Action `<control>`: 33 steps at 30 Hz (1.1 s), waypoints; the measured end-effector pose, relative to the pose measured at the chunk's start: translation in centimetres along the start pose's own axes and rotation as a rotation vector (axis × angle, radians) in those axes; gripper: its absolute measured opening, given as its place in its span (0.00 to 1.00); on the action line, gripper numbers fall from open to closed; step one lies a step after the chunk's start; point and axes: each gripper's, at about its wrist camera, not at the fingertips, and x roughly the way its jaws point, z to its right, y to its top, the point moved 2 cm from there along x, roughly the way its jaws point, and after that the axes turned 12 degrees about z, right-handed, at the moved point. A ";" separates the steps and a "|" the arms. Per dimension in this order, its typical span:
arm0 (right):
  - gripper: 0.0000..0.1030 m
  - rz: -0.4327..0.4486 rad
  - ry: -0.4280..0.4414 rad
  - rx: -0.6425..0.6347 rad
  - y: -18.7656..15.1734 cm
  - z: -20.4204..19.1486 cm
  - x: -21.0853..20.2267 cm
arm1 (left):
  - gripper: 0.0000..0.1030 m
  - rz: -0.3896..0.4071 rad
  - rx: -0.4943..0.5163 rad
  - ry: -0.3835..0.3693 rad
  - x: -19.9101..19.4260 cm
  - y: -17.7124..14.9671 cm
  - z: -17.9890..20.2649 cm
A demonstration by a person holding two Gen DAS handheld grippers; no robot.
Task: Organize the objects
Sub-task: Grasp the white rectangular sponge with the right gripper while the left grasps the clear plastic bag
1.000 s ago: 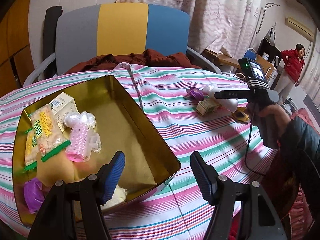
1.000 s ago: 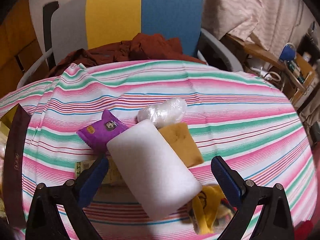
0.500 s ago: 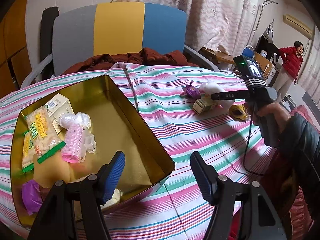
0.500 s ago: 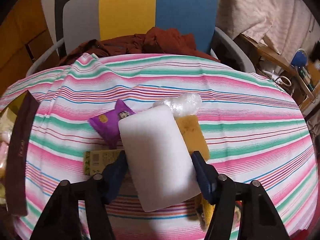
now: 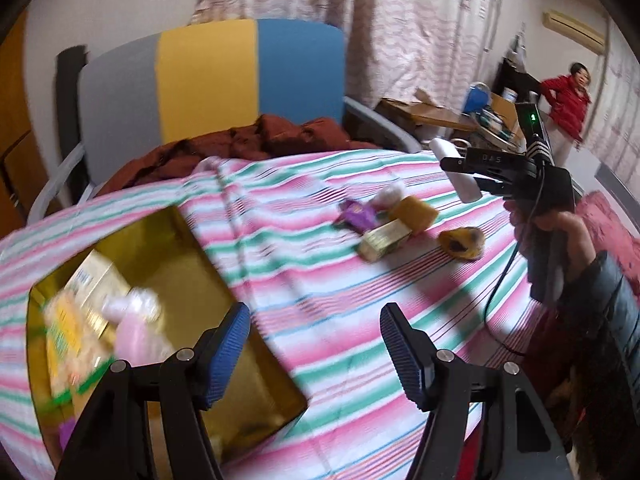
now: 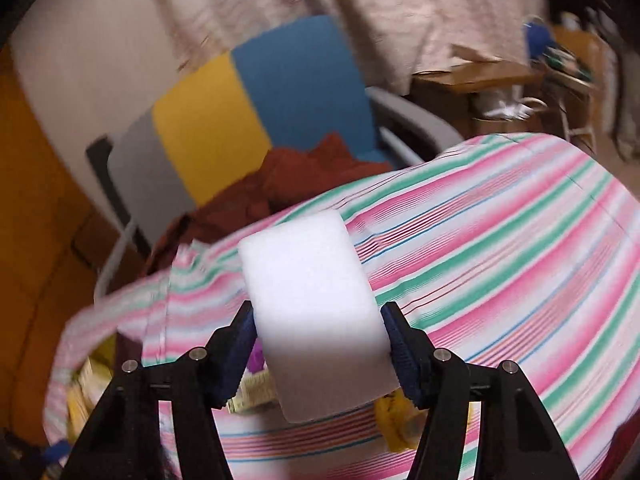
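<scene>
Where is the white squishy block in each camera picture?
Left wrist view: the white foam block is at upper right, lifted above the table and pinched in the right gripper.
Right wrist view: it fills the centre, clamped between the blue pads.
Shared landmark: the grey, yellow and blue chair back.

The only markings that come near legible are pale characters on the black bar of the right handheld gripper (image 5: 460, 168), seen from the left wrist view; they look like "D45". Print on the blurred packets in the gold tin (image 5: 256, 364) cannot be read.
</scene>
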 end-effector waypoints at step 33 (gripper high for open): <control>0.61 0.101 0.022 0.248 1.7 4.0 -2.5 | 0.50 -0.254 0.017 -0.283 28.1 9.5 10.6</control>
